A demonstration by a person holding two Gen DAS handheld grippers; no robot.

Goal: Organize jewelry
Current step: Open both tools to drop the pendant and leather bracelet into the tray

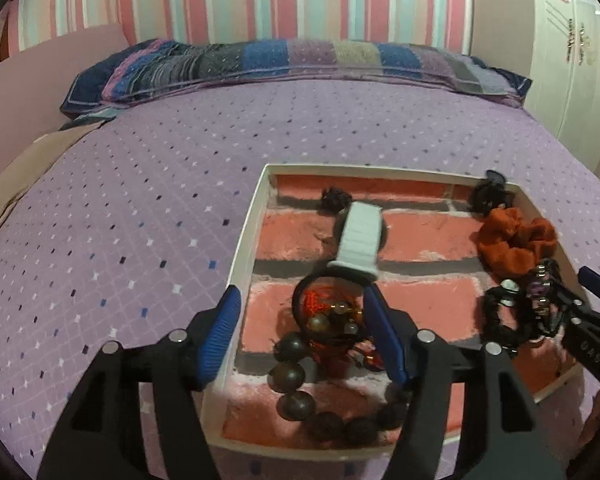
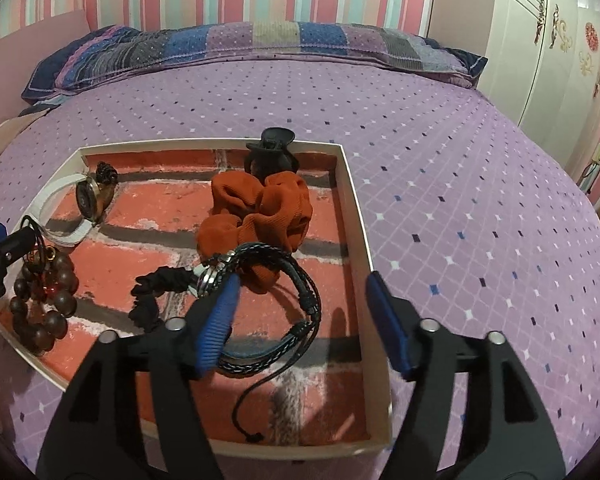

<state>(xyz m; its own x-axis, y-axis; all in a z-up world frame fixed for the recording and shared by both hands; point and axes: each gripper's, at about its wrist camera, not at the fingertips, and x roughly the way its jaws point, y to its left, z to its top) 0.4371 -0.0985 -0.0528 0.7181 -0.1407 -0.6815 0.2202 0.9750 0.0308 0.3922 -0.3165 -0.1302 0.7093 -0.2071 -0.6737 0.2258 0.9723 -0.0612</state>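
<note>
Now my left claw [image 1: 300, 336] stands spread over the wooden bead bracelet [image 1: 300, 392], low centre of its frame inside the tray [image 1: 244, 240]; my right claw [image 2: 304, 320] is spread too, its left finger touching the braided leather bracelet [image 2: 284, 300].

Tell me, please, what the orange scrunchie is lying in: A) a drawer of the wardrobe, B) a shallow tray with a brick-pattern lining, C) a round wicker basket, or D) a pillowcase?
B: the orange scrunchie lies on the red brick-pattern floor of the shallow white-walled tray, which sits on the purple bedspread.
</note>
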